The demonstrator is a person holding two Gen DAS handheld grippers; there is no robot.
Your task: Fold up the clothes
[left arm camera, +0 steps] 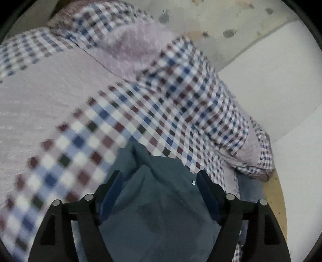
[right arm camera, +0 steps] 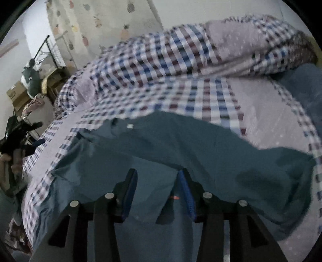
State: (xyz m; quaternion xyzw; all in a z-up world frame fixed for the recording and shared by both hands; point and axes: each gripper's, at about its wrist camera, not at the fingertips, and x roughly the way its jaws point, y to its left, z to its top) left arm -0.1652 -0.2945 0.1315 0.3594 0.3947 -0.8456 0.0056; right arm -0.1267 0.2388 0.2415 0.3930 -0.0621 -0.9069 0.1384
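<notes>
**Two grippers over one teal garment**

Two sets of jaws stand spread, pinching nothing. The rumpled teal cotton garment (right arm camera: 181, 149) lies on the checked lilac, blue and maroon quilt (right arm camera: 181, 66) covering the bed, directly under and ahead of both tools. The left gripper (left arm camera: 159, 177) straddles a raised fold; the right gripper (right arm camera: 157, 175) hovers over the cloth, whose long axis runs across its fingers. Which is nearer I cannot tell. Beyond, a pineapple-print curtain (right arm camera: 96, 18), white wall and cluttered corner.
</notes>
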